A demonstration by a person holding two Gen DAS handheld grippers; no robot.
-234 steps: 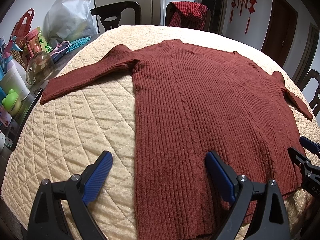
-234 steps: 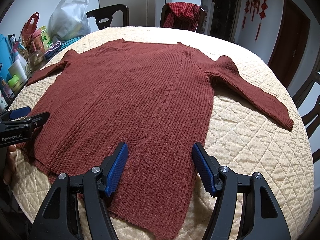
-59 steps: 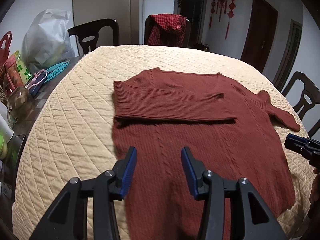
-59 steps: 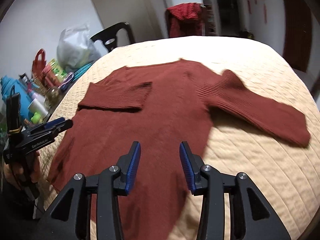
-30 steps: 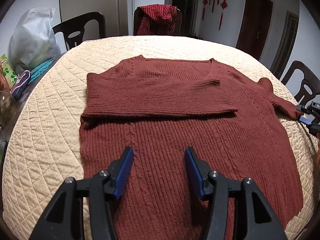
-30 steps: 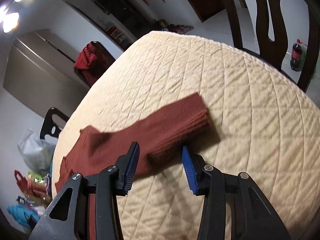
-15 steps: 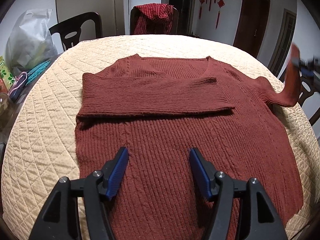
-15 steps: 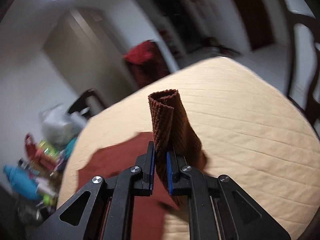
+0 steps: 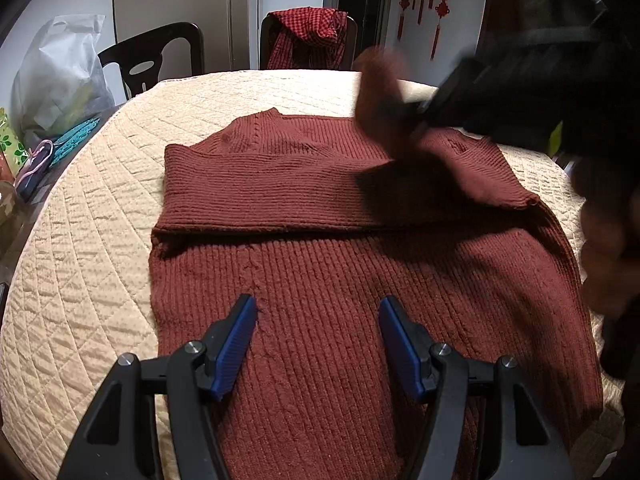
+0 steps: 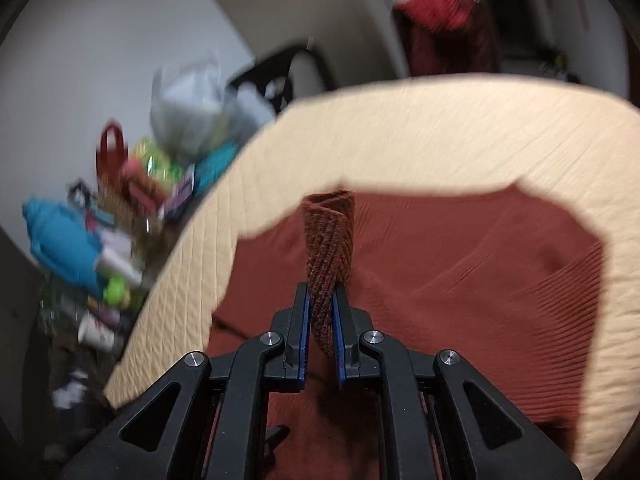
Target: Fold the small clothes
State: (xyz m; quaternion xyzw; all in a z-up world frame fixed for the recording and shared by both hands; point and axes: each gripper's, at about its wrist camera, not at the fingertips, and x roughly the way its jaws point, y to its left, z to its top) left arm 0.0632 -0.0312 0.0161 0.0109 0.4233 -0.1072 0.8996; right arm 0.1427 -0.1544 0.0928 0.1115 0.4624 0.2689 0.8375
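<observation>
Between the right tool's (image 10: 320, 316) pads, sleeve (image 10: 329, 248) stands upright — cuff topmost.

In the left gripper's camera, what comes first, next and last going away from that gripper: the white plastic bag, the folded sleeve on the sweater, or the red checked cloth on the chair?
From the left gripper, which hangs open over the sweater:
1. Folded sleeve, straight ahead, lying across the sweater's chest.
2. White plastic bag, far left, beside the table.
3. Red checked cloth, draped on the chair past the table's far edge.
</observation>
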